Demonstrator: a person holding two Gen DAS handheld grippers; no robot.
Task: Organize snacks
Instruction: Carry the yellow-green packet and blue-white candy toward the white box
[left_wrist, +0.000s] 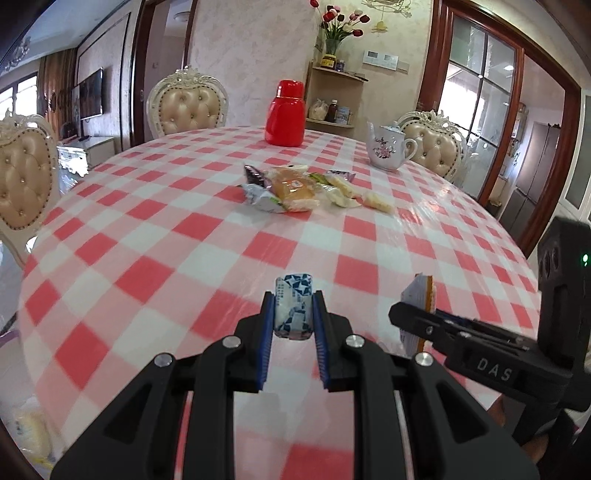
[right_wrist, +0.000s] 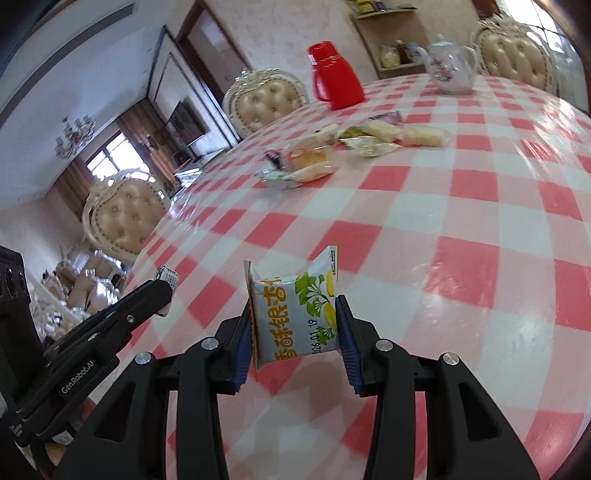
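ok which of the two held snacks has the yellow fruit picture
The pale blue packet in the right tool; the left tool holds a blue-and-white patterned one.

The right gripper (left_wrist: 413, 317) reads "DAS", the left gripper (right_wrist: 162, 291) "GenRobot.AI", the snack packet (right_wrist: 295, 314) "26.01.19".

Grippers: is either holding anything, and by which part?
Left gripper pinches a blue-white candy by its sides. Right gripper clamps a snack packet by its side edges.
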